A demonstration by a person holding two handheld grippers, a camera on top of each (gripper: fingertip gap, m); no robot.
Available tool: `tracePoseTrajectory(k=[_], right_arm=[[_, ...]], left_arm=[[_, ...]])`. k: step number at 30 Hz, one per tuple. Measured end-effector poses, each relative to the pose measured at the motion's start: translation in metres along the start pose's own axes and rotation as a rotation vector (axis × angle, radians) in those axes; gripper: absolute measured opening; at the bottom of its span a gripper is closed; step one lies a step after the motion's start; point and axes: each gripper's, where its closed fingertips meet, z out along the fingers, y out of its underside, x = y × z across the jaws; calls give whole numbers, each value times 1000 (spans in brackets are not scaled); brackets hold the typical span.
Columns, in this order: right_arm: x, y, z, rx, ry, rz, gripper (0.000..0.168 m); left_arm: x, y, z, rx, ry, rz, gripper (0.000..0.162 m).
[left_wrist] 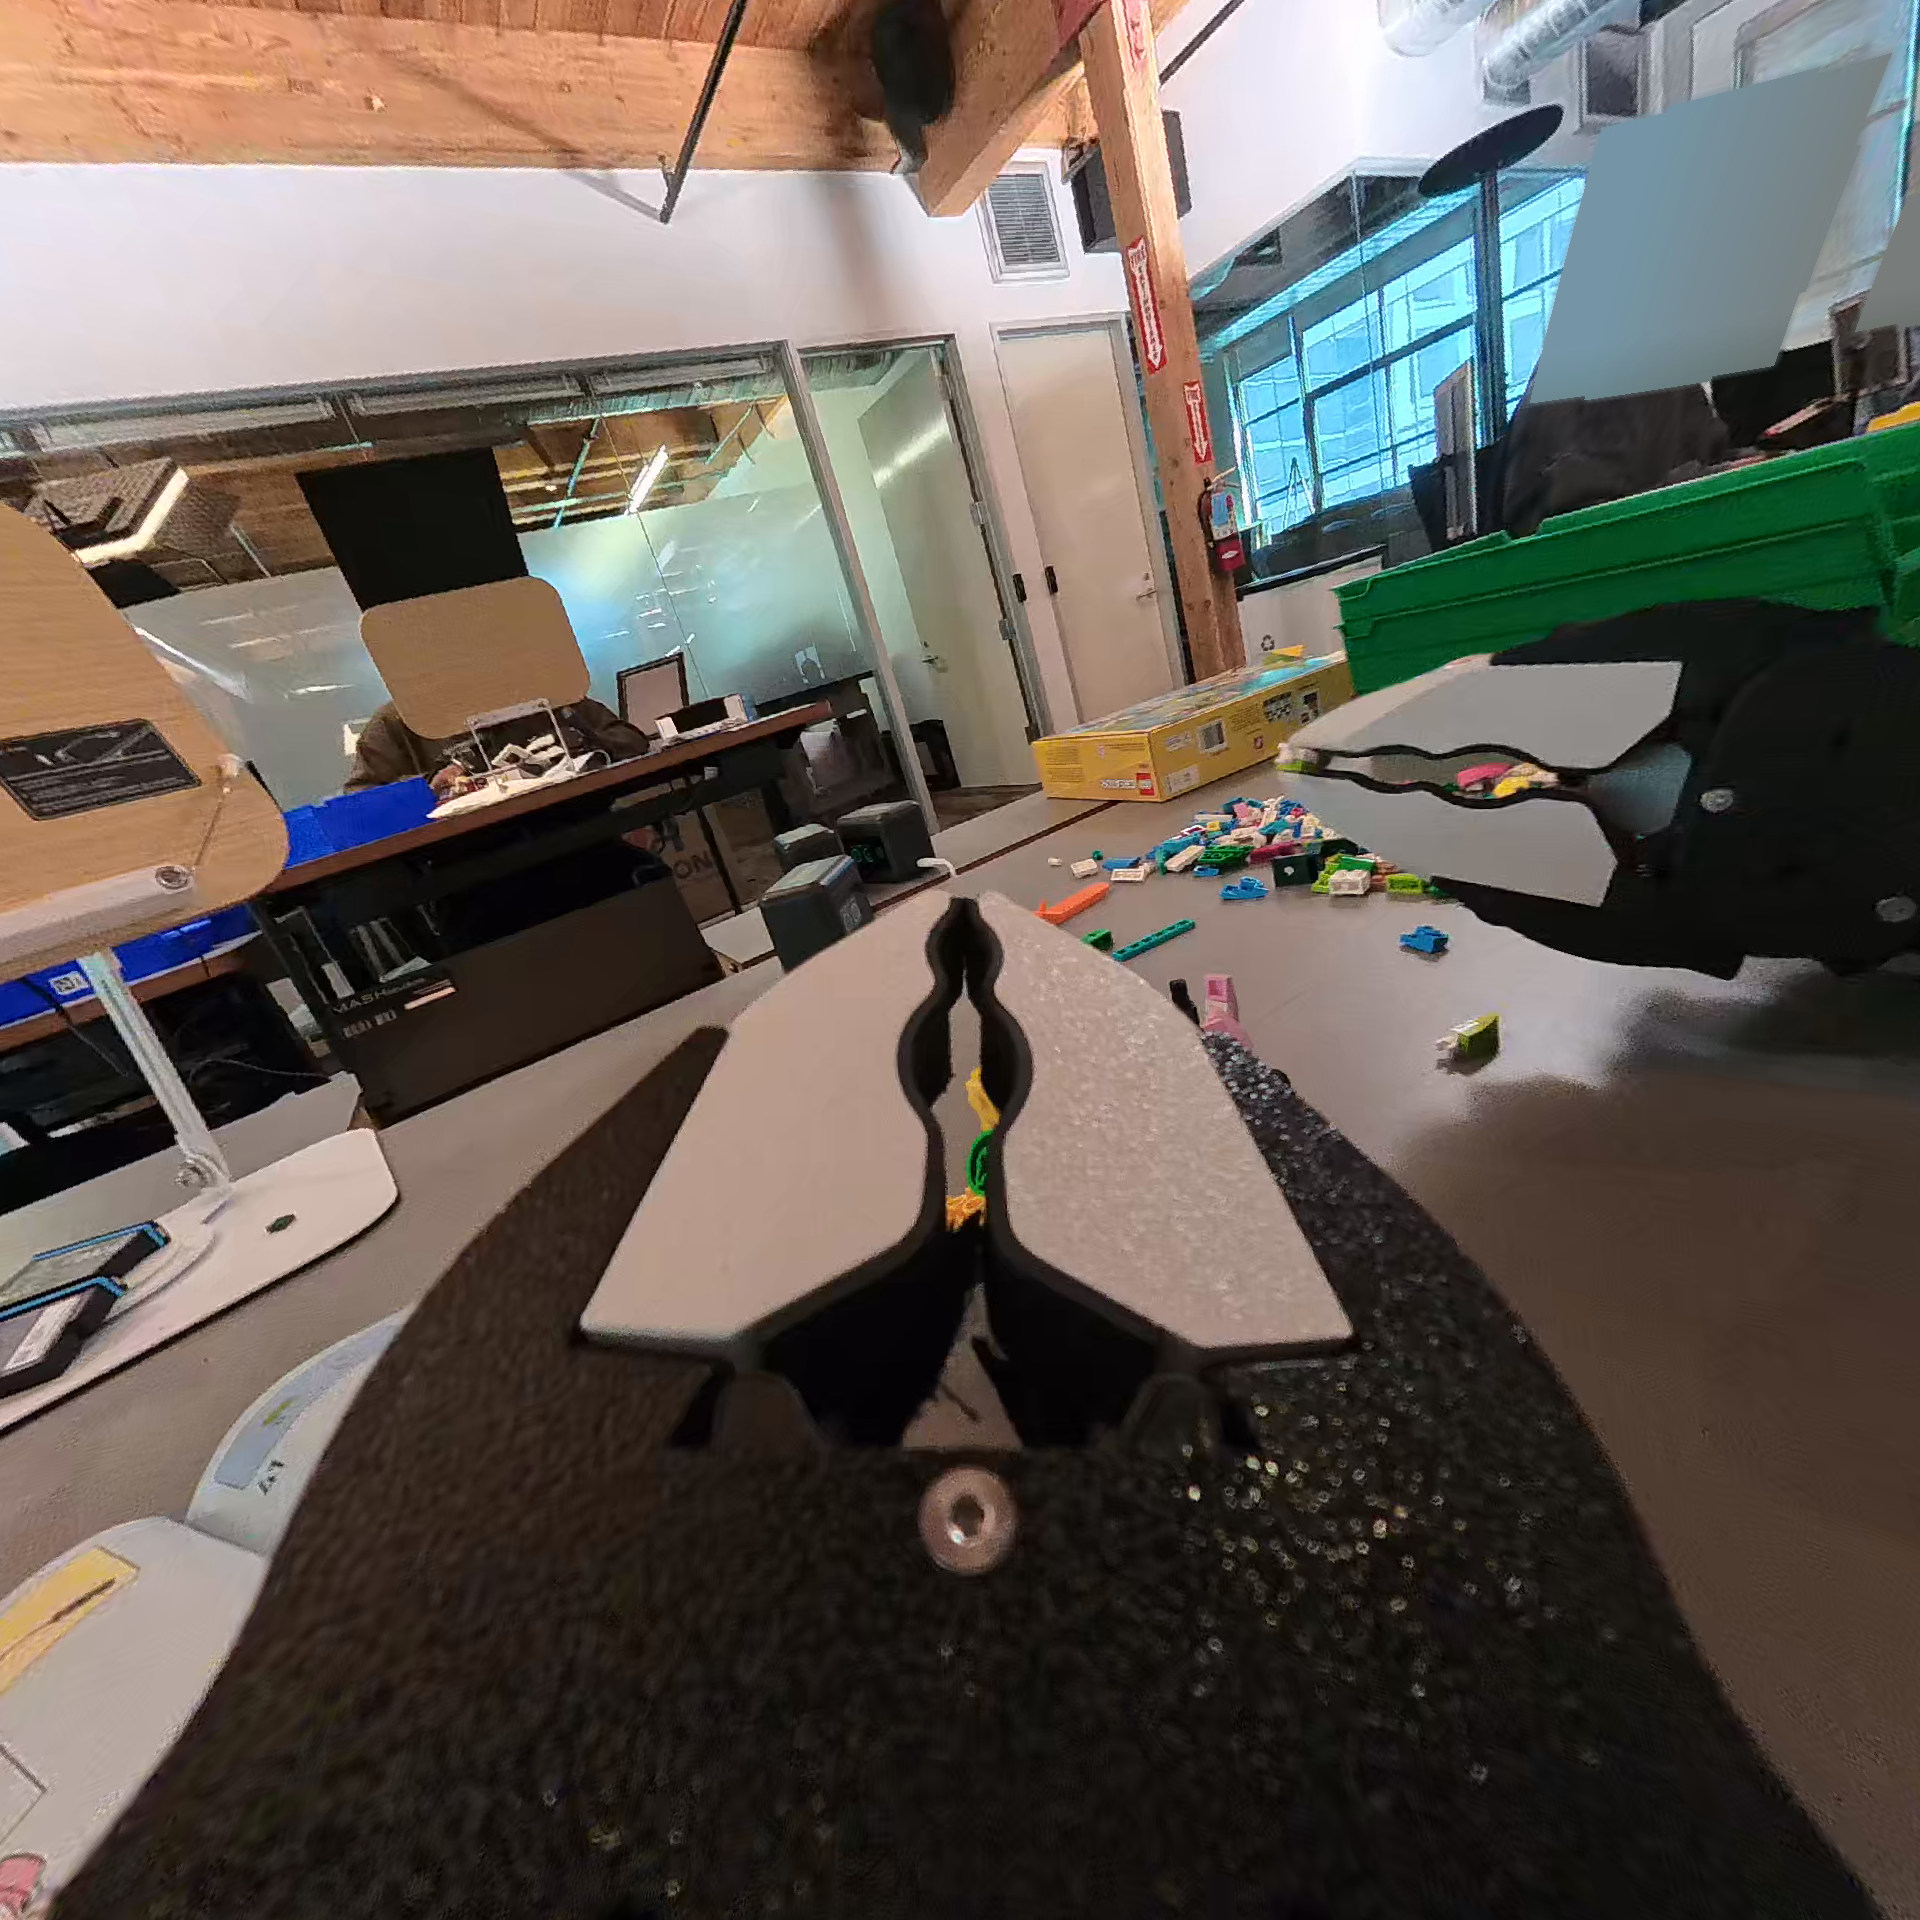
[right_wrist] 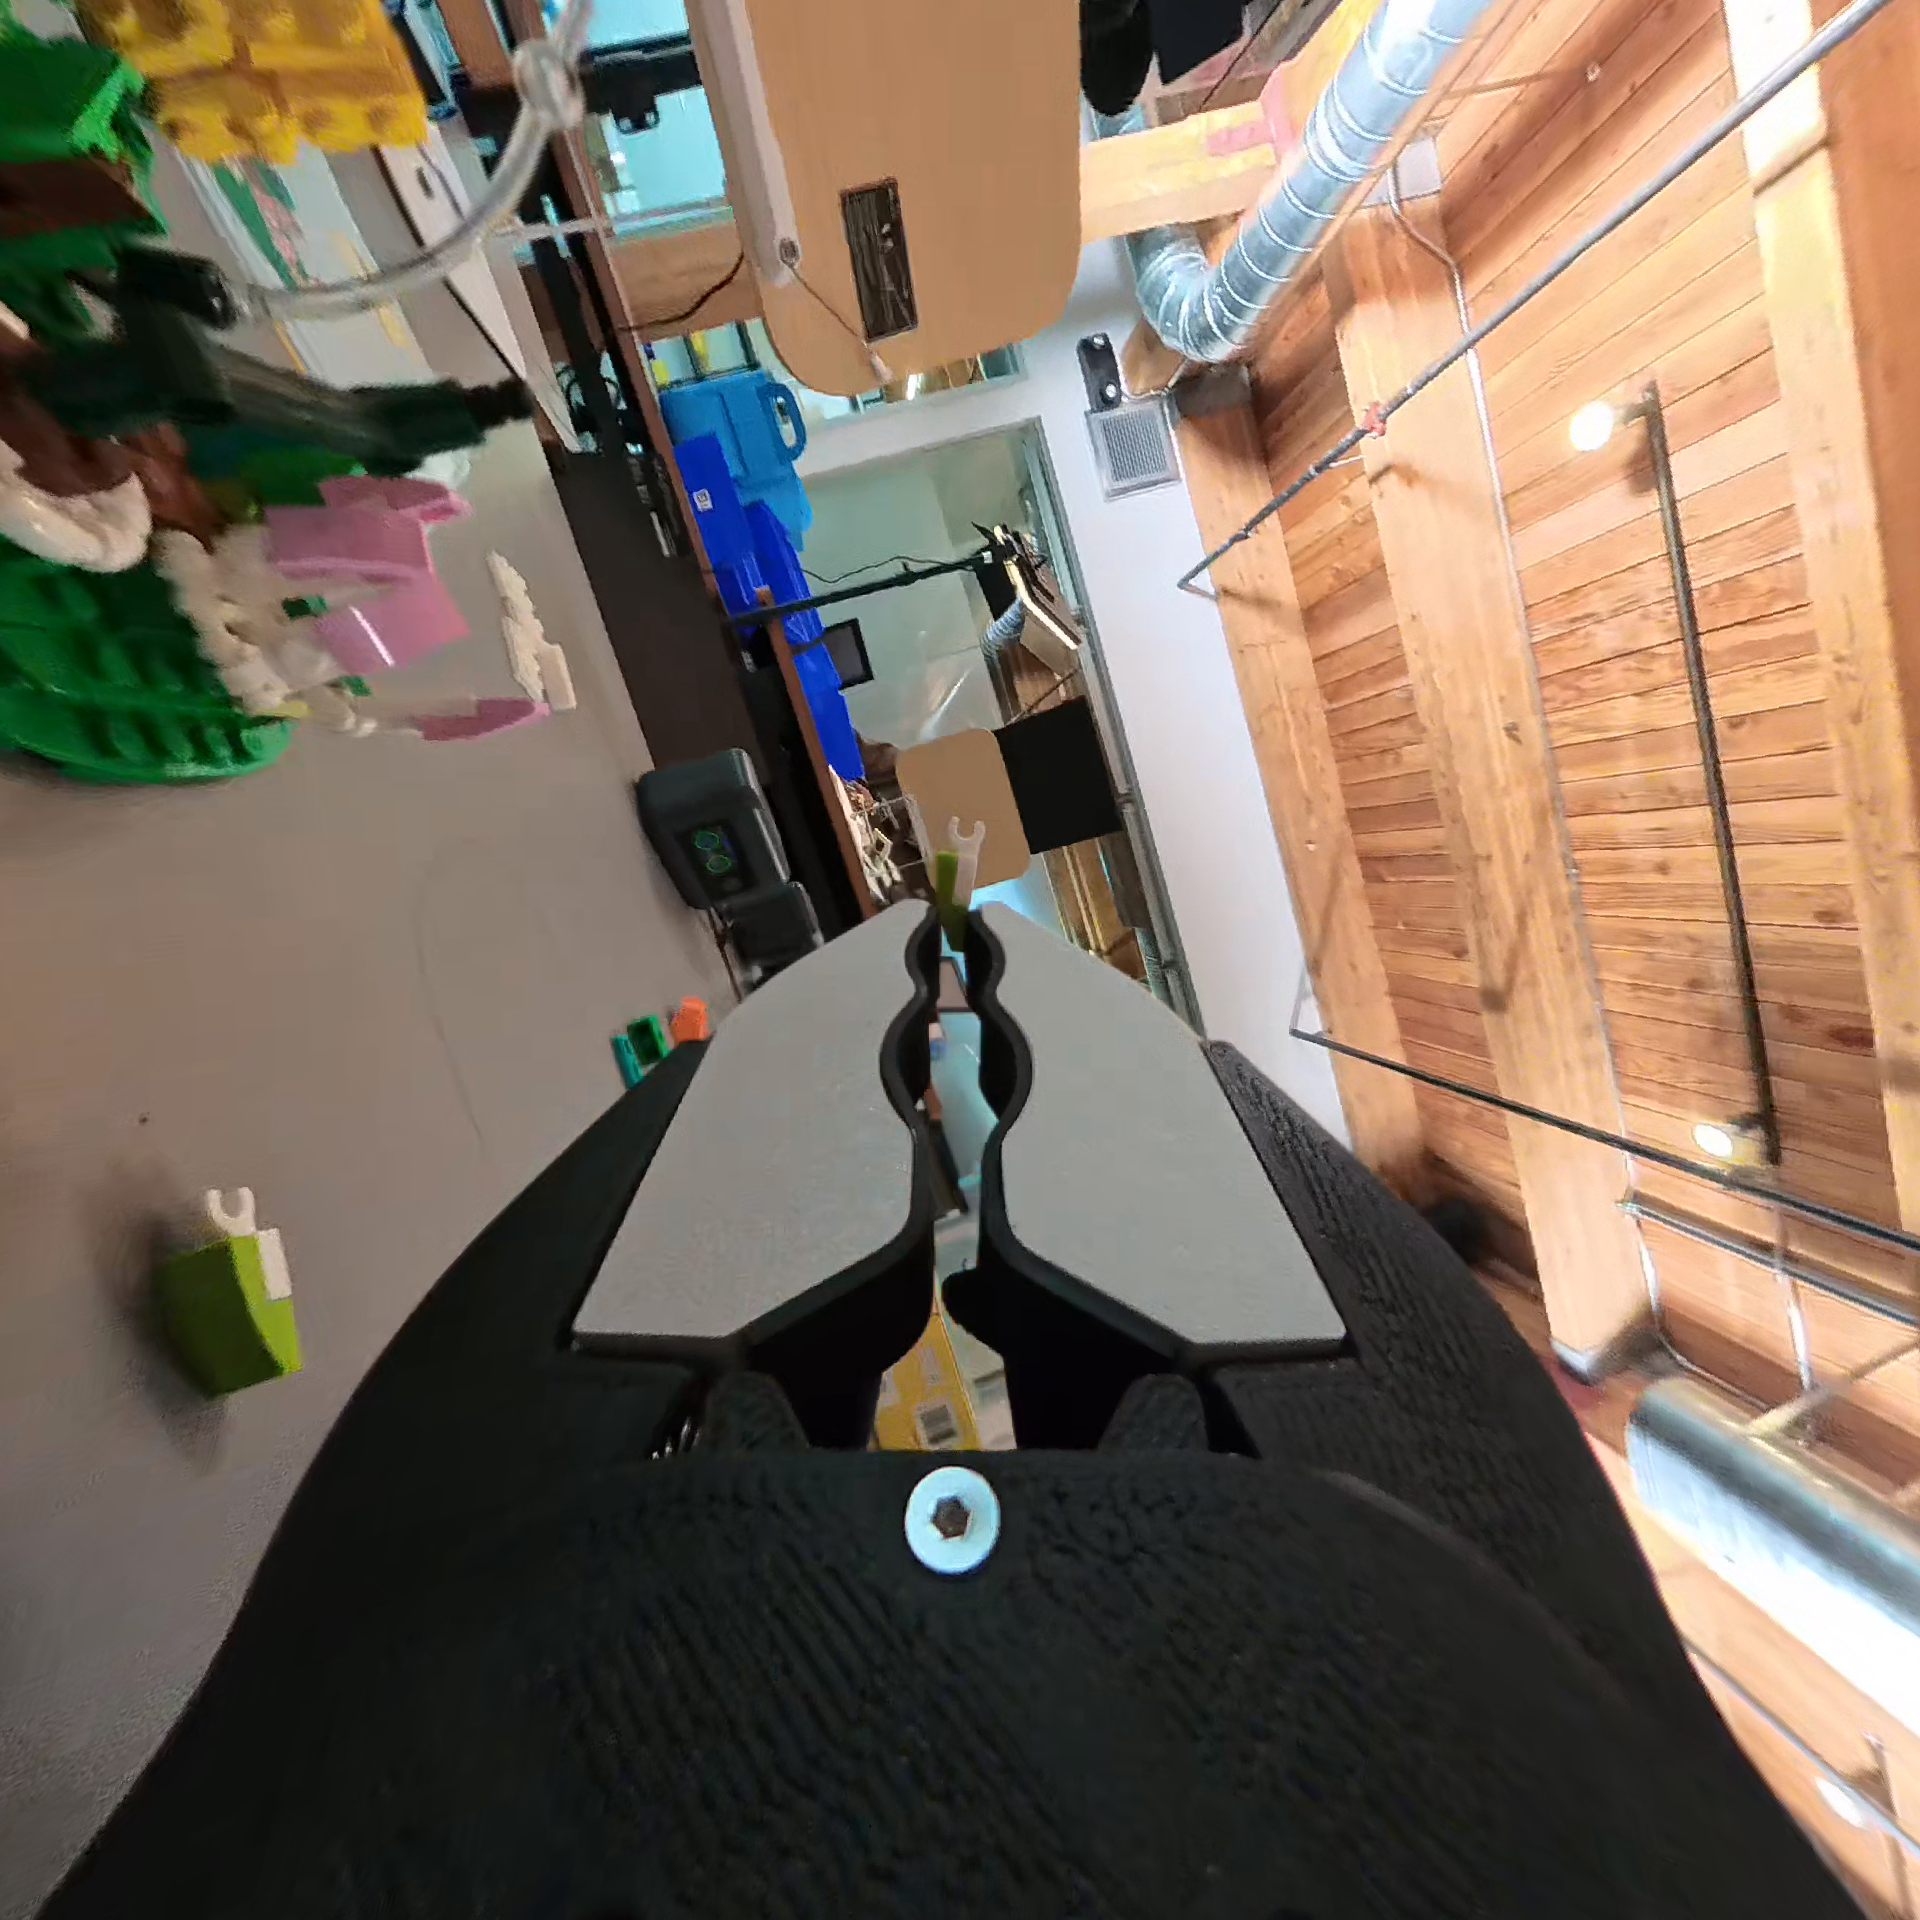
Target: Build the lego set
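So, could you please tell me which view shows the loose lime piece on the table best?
The right wrist view: the lime piece lies close and large, white clip visible, though blurred. The left wrist view shows it small and far, below the right tool.

- Timber plank ceiling [left_wrist: 312, 73] on heavy beams, carried by a wooden post [left_wrist: 1153, 343].
- White wall [left_wrist: 416, 270] above a glass-walled meeting room [left_wrist: 665, 582]; a pale door [left_wrist: 1081, 520] beside it.
- Tall windows [left_wrist: 1382, 384] at the right (daylight, bluish).
- Silver ventilation duct [right_wrist: 1299, 197] under the planks.
- Grey desk [left_wrist: 1558, 1195]; a second, darker desk [left_wrist: 623, 779] behind, blue bins [left_wrist: 353, 821] on it.
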Motion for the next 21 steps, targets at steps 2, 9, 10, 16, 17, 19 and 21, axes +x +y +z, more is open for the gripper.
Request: tracePoseTrajectory(k=[2,9,10,16,17,19,21], right_arm=[[-4,1,0,14,-19,-17,2],[1,14,-8,21,-69,193,2],[2,18,-7,6,-72,219,2],[-1,16,-7,7,-77,190,2],[-2,13,-8,15,-78,159,2],[-6,7,-9,36,-81,98,2],[-10,1,-11,54,-85,50,2]], left_arm=[[-1,2,0,-5,10,-34,0],[-2,0,-1,18,16,-43,0],[-2,0,-1,16,20,-36,0],[3,2,1,4,44,0,0],[4,2,1,2,46,4,0],[4,2,2,2,49,10,0],[4,3,2,0,50,13,0]])
